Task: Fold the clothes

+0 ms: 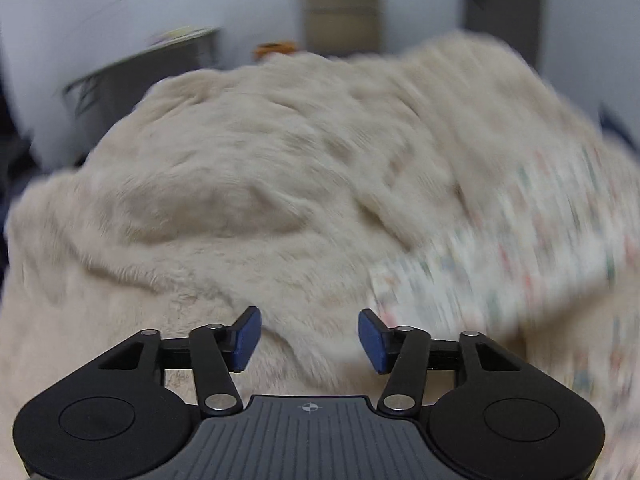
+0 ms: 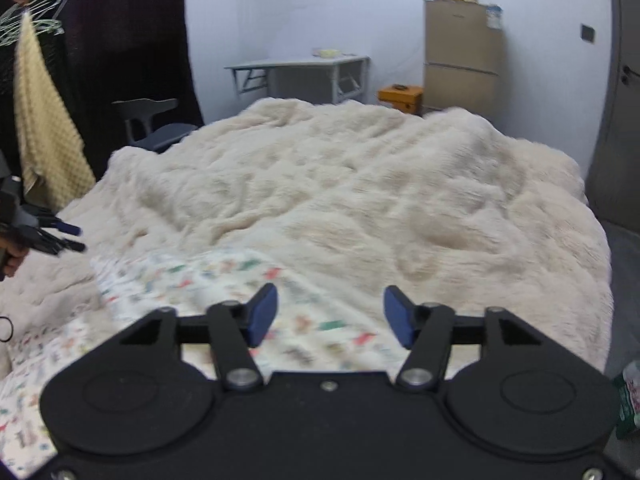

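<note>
The left gripper (image 1: 310, 338) points forward and downward over the bed. Its jaws stand apart, and nothing is between the blue pads (image 1: 249, 336); only the fluffy cream blanket (image 1: 224, 184) shows in the gap. The left wrist view is blurred. In the right wrist view this same gripper (image 2: 68, 238) appears at the left edge, held in a hand (image 2: 12, 260), above the blanket and near the far left corner of the garment.

The right gripper (image 2: 330, 314) also tilts downward, and its jaws are open with nothing held. Below the gap lies the printed garment (image 2: 208, 280), white with small coloured figures. It lies spread on the blanket at the near side of the bed, free of both grippers.

Behind the bed stand a grey surface (image 2: 300, 66) against the wall, a beige fridge (image 2: 462, 56) with some small items on top, and an orange box (image 2: 400, 96) on the floor. What the box holds cannot be seen. A yellow towel (image 2: 44, 128) hangs at the left.
</note>
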